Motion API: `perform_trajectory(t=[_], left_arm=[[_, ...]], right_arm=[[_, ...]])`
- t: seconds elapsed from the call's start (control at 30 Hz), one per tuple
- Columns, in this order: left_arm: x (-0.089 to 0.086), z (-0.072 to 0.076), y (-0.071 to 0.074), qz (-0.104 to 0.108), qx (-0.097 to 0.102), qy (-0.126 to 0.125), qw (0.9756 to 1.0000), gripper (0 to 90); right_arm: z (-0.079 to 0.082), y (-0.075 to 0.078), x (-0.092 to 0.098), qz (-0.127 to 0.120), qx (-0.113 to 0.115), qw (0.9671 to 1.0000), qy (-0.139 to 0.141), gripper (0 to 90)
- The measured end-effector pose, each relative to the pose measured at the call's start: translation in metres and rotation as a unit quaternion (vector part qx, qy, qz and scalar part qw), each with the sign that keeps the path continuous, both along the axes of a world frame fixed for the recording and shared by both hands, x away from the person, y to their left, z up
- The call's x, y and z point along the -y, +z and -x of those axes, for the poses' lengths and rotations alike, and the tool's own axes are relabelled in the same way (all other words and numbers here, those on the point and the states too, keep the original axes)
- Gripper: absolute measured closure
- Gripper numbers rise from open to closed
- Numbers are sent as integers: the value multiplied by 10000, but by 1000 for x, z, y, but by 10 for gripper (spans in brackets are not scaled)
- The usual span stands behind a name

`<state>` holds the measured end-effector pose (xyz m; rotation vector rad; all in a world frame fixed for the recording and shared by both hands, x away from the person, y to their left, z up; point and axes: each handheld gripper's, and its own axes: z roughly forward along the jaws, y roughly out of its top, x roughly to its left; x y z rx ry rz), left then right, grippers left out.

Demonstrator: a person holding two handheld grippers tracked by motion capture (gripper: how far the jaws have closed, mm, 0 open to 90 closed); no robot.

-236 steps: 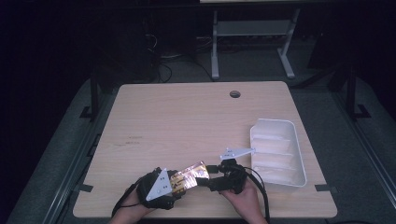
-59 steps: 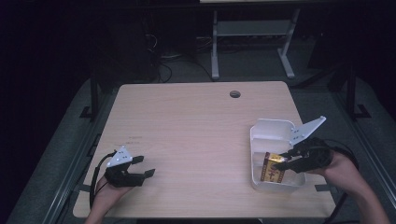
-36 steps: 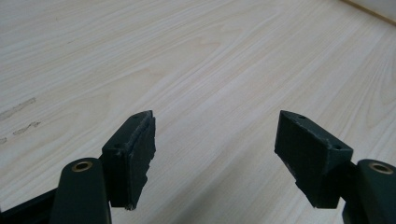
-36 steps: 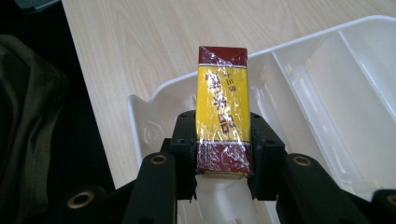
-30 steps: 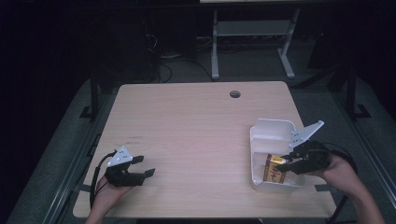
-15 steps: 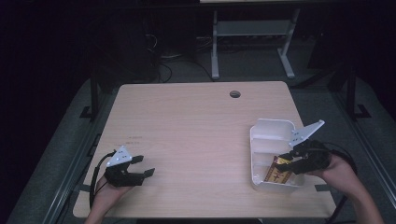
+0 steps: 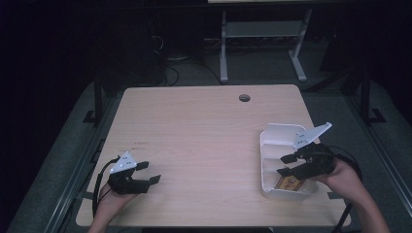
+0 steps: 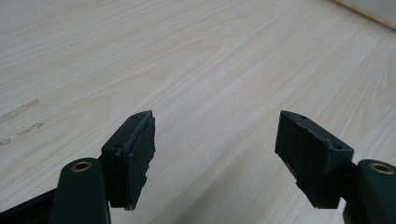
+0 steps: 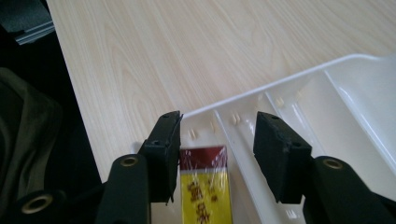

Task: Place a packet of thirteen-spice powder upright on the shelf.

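We hold the left tongs (image 7: 147, 174) low at the near left of the counter (image 7: 204, 136), our left hand (image 7: 112, 196) wrapped under the body, jaws pointing right and standing apart with nothing between them. Our right hand (image 7: 346, 175) grips the right tongs (image 7: 285, 165) at the near right, jaws aimed left and slightly down; they have just been opening, and their pads press on nothing.

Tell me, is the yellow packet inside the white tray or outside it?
Inside. The yellow packet lies flat in the white tray, in its nearest compartment.
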<state>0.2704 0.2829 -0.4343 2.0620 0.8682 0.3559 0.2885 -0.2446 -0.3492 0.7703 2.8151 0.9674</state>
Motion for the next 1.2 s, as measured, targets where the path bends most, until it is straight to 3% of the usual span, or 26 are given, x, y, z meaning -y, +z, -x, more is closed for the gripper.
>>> perform_trajectory(t=[0.43, 0.73, 1.2], left_arm=[[0, 0, 0, 19, -10, -5, 10000, 280], [0, 1, 0, 31, -11, -6, 10000, 279], [0, 0, 0, 19, -15, -7, 10000, 267]], right_arm=[[3, 6, -32, -133, -20, 9999, -40, 452], [5, 10, -54, -465, -78, 9989, -74, 417], [5, 5, -86, -656, -159, 9977, 5, 339]])
